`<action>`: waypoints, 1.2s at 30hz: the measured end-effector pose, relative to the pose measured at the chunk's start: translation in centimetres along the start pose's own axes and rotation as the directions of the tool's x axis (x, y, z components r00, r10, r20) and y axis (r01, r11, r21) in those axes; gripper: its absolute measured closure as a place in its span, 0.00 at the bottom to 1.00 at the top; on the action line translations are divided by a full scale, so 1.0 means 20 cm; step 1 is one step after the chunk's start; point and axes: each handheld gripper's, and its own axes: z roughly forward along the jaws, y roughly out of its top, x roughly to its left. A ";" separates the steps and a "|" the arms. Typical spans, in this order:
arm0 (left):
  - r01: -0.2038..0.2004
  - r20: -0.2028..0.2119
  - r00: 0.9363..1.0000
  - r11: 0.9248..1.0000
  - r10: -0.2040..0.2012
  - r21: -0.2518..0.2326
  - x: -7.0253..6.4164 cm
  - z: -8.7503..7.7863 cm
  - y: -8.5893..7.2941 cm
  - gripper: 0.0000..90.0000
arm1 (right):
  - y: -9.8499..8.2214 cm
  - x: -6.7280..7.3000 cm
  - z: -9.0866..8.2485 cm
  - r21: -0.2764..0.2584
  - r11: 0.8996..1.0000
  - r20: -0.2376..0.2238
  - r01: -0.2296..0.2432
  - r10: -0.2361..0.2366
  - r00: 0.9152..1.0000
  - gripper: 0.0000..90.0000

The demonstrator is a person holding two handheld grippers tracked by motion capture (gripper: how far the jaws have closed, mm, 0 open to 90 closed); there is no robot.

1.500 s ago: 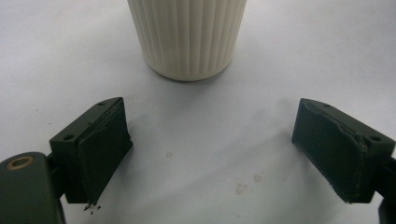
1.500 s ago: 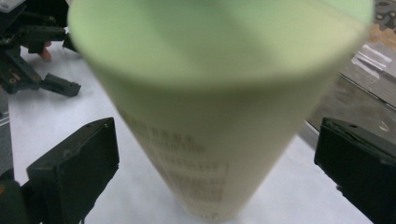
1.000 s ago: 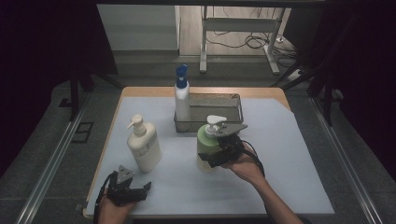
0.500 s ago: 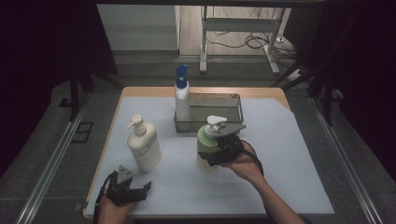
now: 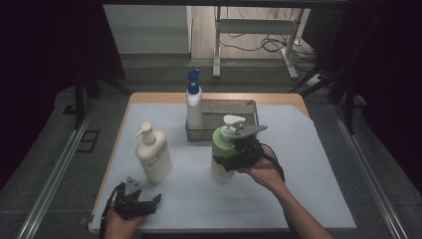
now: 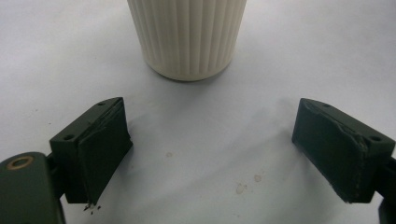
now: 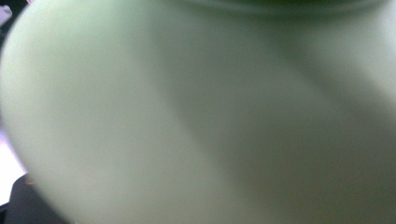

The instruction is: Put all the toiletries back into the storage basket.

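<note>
The pale green pump bottle with a white pump (image 5: pixel 222 152) stands mid-table just before the wire basket (image 5: pixel 249 108), clamped by the right gripper (image 5: pixel 230 160) from the right, forearm angled in, while the left gripper (image 5: pixel 149 203), jaws apart, rests low facing the cream ribbed pump bottle (image 5: pixel 154 157).

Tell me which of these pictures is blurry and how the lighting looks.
Right gripper view: the green pump bottle sits so close that it is fully out of focus. Left gripper view: sharp, with soft shadows under the cream ribbed bottle. High view: the white mat is evenly lit, its surroundings dark.
</note>
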 end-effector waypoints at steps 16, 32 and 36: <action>0.003 0.000 1.000 1.000 -0.003 -0.003 0.00 0.00 0.00 0.12 | 0.19 -0.06 -0.09 -0.032 0.999 0.043 -0.012 0.014 0.999 0.13; 0.002 0.000 1.000 1.000 -0.002 -0.003 0.00 0.00 0.00 0.12 | 0.38 -0.15 -0.08 -0.054 0.998 0.103 -0.021 0.026 0.994 0.14; 0.001 0.000 1.000 1.000 -0.001 -0.003 0.00 0.00 0.00 0.12 | 0.41 -0.18 -0.07 -0.060 0.998 0.119 -0.032 0.039 0.992 0.14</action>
